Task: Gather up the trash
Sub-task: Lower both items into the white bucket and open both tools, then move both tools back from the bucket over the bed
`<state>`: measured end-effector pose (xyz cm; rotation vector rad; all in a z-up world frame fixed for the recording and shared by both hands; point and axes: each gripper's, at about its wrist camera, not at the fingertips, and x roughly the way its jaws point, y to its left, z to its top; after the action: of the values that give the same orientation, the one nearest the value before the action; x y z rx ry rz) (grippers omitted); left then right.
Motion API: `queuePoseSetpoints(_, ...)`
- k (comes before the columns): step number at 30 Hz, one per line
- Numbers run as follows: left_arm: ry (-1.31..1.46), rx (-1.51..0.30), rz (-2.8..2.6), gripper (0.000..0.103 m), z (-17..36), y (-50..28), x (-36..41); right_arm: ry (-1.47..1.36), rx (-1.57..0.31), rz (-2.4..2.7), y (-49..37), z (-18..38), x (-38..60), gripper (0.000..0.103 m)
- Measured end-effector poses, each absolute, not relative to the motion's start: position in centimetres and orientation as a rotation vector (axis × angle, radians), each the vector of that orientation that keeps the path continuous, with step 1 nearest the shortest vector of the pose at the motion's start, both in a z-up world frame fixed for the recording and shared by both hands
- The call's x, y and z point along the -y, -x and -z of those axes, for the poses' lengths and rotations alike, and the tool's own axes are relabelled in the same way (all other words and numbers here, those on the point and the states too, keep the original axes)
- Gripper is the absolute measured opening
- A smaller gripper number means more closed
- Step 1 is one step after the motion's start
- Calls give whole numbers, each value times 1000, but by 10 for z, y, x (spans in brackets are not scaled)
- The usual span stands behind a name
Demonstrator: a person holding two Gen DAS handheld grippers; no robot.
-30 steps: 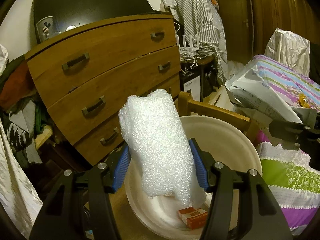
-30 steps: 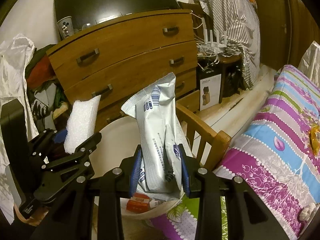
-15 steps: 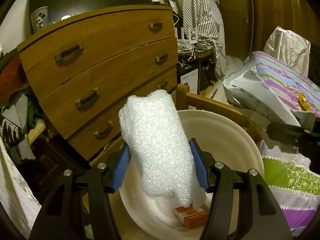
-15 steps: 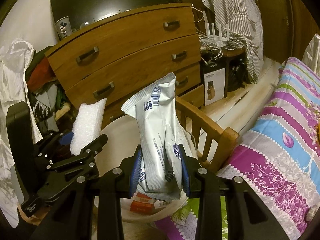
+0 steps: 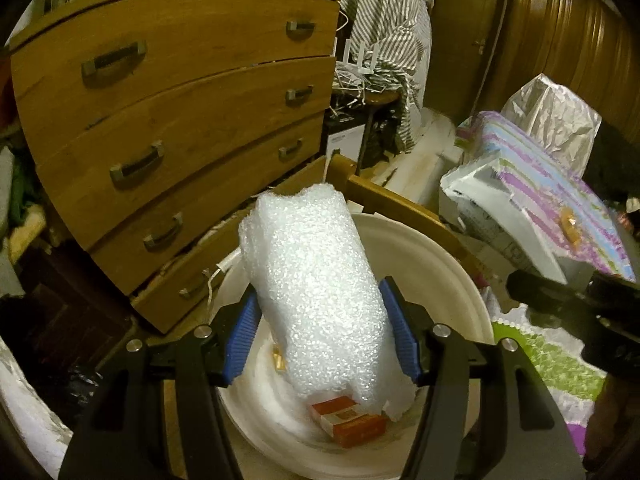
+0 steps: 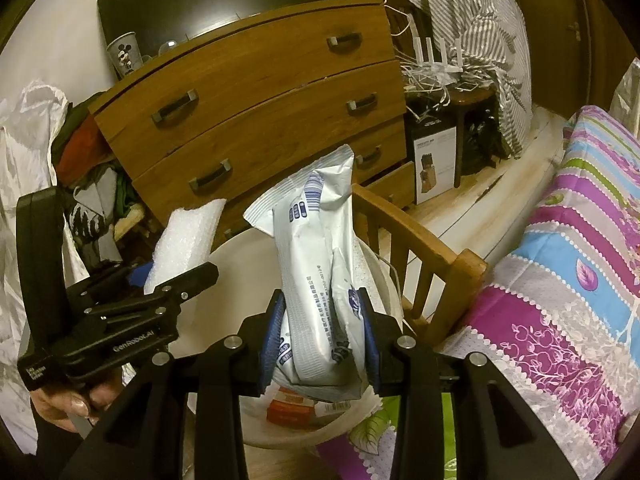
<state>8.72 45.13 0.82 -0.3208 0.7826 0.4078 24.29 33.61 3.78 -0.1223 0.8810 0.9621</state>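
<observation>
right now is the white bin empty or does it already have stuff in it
Not empty. An orange carton lies on the bottom of the white bin, below the bubble wrap clamped in the left gripper.

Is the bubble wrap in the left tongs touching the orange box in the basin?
Cannot tell. In the left wrist view the bubble wrap overlaps the orange box, hiding any gap.

basin (image 5: 460, 280): floor mostly hidden by bubble wrap (image 5: 320, 288) | orange box (image 5: 352, 426): label blurred | silver packet (image 6: 320, 280): print too small to read
</observation>
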Motion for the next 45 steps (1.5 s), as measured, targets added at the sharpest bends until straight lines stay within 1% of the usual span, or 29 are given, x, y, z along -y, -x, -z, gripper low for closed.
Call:
queuePoseSetpoints(8, 381, -787, -346, 57, -5, -88, -460, 133, -889, -948, -247, -35, -340, 37)
queuePoseSetpoints(16, 468, -741, -236, 58, -11, -79, -474, 108, -906, -943, -253, -35, -338, 37)
queuePoseSetpoints(19, 485, -728, -206, 59, -11, -78, -480, 98, -919, -956, -253, -34, -341, 39)
queuePoseSetpoints(20, 483, -727, -188, 64, -10, -79, -480, 95, -922, -966, -253, -34, -342, 43)
queuePoseSetpoints(21, 475, -734, -169, 70, -9, -80, -479, 89, -926, -977, -252, -34, -343, 50)
queuePoseSetpoints(22, 471, -738, -177, 85, -7, -81, -480, 87, -924, -971, -252, -34, -343, 53)
queuePoseSetpoints(23, 473, -736, -194, 89, -5, -80, -482, 89, -922, -969, -252, -34, -342, 54)
queuePoseSetpoints(30, 527, -738, -191, 89, 2, -76, -491, 84, -923, -956, -257, -33, -338, 54)
queuePoseSetpoints(38, 504, -734, -198, 89, -3, -75, -486, 95, -908, -942, -252, -33, -332, 54)
queuePoseSetpoints(45, 467, -663, -244, 89, -15, -64, -468, 105, -741, -797, -242, -41, -291, 54)
